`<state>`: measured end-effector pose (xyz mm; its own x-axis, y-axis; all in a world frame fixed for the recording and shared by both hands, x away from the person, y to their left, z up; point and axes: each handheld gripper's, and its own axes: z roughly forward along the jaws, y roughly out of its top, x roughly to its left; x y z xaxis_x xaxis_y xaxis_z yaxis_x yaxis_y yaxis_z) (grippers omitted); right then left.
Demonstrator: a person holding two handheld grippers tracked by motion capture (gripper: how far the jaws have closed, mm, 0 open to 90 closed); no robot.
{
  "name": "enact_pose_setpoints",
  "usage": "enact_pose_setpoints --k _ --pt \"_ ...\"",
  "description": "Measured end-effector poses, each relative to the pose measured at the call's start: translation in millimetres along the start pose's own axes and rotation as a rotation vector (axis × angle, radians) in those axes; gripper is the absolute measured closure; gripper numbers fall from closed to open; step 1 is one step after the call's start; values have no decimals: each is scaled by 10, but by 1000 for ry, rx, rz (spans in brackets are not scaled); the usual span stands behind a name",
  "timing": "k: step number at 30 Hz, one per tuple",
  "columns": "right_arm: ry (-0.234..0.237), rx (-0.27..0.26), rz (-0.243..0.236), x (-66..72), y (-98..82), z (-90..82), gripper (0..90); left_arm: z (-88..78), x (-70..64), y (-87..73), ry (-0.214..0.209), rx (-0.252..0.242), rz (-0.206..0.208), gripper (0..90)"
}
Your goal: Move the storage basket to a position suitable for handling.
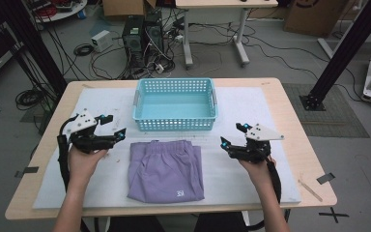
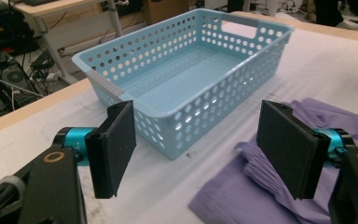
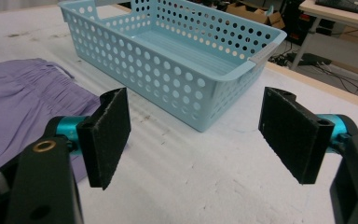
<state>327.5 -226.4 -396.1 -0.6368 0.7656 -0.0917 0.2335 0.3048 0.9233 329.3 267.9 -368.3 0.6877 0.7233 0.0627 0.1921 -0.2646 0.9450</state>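
The left gripper [image 1: 112, 126] hovered above the table's left side with its jaws spread wide and nothing between them; in the left gripper view its two black pads [image 2: 115, 144] framed the near left corner of the basket and the gathered waistband of the shorts without touching either. The right gripper [image 1: 233, 135] hung in mirror position on the right, its jaws equally wide and empty, and the right gripper view showed only bare white mat between its pads [image 3: 107, 135]. Each was carried by a hand [image 1: 84, 162] reaching in from the near edge, both tools angled inward and forward, which reads as a readiness pose: one gripper at either flank of the garment, so that the two sides could be taken together. Between them lay the purple shorts [image 1: 165, 170], folded flat into a neat rectangle on the white mat [image 1: 251, 183], waistband toward the far side and a small white logo near the near hem. Just beyond the waistband, close but apparently apart from it, stood the light blue basket [image 1: 175, 124], perforated, empty, its long side facing the person, seemingly set there so the folded shorts could be lifted the short way forward and dropped in. The wooden table [image 1: 294, 125] carried all of this; past its far edge were computer towers and tangled cables on the floor.
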Motion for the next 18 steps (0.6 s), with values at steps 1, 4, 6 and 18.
enact_pose_setpoints --k 1,4,6,18 --pt "1 2 0 -2 -15 -2 250 -32 -36 -22 -13 -11 -2 284" --pt "16 18 20 -32 -67 -7 220 -116 -149 -91 -40 -34 3 284" --pt "21 23 35 -46 -98 -16 220 -156 -215 -139 -48 -49 8 284" --pt "27 49 80 -134 -199 -129 220 -191 -270 -472 -60 -43 -105 228"
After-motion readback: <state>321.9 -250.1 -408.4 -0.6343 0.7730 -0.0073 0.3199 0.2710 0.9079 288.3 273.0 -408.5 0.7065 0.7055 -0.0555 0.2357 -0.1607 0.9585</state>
